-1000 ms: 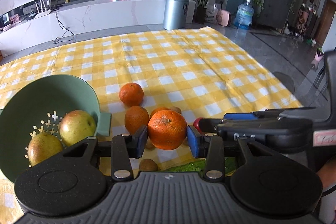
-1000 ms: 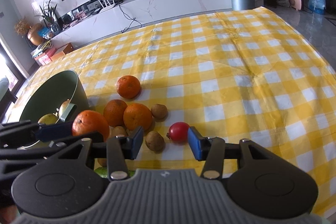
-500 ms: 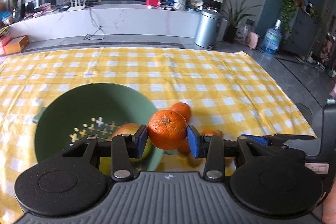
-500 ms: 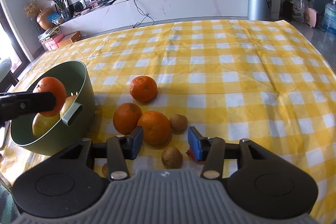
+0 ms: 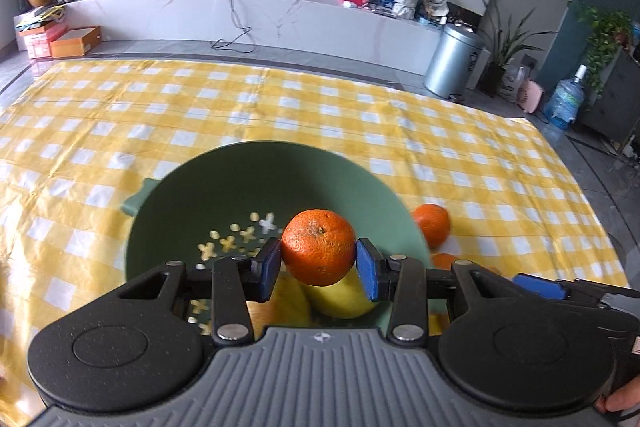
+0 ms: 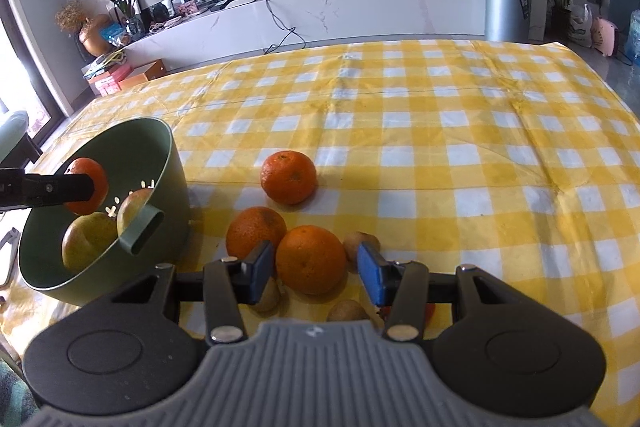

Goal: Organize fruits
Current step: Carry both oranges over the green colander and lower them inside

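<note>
1. Left gripper (image 5: 318,264): closed on a mandarin (image 5: 318,247), blue pads (image 5: 269,269) pressing both sides, fruit hanging over the open mouth of the green colander bowl (image 5: 248,167).
2. Under the held mandarin, inside the bowl: two yellow-green pears (image 5: 340,297), touching each other, lying on the perforated floor.
3. From the right wrist view: same mandarin (image 6: 86,185) clamped above the bowl (image 6: 168,163), not touching the pears (image 6: 90,239) below.
4. Right gripper (image 6: 316,273): jaws wide apart, holding nothing, hovering low with one loose mandarin (image 6: 311,259) lying between the fingers; no pad contact visible.
5. Just left of that fruit: a second mandarin (image 6: 256,231), touching it, partly behind the left finger.
6. Farther back: a third mandarin (image 6: 289,177), alone, a bit apart from the pair.
7. Kiwis around the fingers: one (image 6: 362,241) behind the right pad, one (image 6: 348,311) near the gripper body, one (image 6: 268,297) under the left finger.
8. Small red fruit (image 6: 429,311) mostly hidden behind the right finger; kind unclear.
9. All on a yellow-and-white checked tablecloth (image 6: 480,147), bowl at the left of the fruit cluster.
</note>
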Available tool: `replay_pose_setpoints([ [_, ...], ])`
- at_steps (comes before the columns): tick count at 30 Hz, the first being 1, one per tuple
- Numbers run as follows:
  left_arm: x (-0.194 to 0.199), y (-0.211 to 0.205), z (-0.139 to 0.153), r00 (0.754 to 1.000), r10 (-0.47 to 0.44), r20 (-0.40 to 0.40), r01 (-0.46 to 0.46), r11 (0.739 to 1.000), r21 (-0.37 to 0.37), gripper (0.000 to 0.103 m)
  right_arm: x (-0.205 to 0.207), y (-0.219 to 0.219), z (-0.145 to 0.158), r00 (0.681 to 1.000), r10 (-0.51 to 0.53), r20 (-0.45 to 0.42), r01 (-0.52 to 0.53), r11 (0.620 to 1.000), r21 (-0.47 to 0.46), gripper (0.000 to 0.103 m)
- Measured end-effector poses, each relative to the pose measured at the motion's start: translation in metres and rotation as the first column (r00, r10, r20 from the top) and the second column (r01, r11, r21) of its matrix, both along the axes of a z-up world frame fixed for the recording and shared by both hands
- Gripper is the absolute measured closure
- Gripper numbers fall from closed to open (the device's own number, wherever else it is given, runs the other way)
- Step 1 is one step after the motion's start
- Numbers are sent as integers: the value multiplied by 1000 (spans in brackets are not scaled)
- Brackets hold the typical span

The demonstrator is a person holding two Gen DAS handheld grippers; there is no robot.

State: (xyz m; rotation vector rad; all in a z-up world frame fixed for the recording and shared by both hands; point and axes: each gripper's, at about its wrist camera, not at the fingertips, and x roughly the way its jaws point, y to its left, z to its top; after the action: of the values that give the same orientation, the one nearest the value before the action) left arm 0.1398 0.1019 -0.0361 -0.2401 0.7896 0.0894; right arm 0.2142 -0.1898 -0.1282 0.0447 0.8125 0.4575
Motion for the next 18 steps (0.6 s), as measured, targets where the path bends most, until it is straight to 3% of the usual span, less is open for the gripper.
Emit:
replay_pose_setpoints([
  [5,5,19,-10,999,43,-14,-43,999,-20,57,8,3,-6,999,-9,-39,10,1000,19,57],
  [10,13,24,-13,997,75,-13,-74,997,29,57,16,3,-12,997,-19,-78,22,999,40,57],
  [18,24,33,-23,996,89,-11,-89,995,41,57,21,6,-19,993,-30,-111,35,998,43,57],
])
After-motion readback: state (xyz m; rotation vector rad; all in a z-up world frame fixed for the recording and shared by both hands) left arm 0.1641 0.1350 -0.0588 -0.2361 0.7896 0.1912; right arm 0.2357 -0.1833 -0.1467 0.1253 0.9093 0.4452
